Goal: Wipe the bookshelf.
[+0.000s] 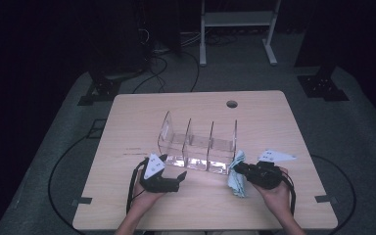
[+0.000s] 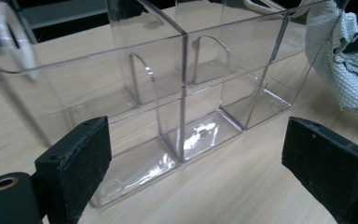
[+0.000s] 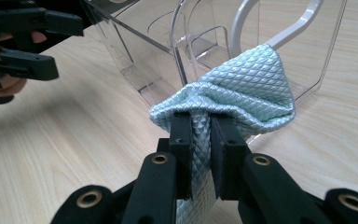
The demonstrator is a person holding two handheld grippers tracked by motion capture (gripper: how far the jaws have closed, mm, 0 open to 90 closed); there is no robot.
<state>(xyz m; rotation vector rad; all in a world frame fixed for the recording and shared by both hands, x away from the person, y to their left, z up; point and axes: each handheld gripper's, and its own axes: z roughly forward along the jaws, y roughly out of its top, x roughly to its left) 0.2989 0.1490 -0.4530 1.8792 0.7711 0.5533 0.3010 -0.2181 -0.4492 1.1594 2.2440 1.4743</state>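
Note:
A clear acrylic organizer (image 1: pixel 196 147) with three compartments stands in the middle of the wooden table (image 1: pixel 127 112). My left gripper (image 1: pixel 175 176) is open just in front of the organizer's left end, nothing between its jaws; its own view looks into the empty compartments of the organizer (image 2: pixel 186 107). My right gripper (image 1: pixel 240 170) is shut on a pale blue quilted cloth (image 1: pixel 237 177) by the organizer's right front corner. In the right gripper view the cloth (image 3: pixel 242 93) bunches above the clamped jaws, right against the organizer (image 3: pixel 168 42) wall. The cloth (image 2: pixel 349 60) hangs at the right in the left gripper view.
A round cable hole (image 1: pixel 232 104) sits near the table's far edge. Beyond the table stand a white frame (image 1: pixel 237 29), dark stand bases and cables on the grey floor. Bare wood lies left and right of the organizer.

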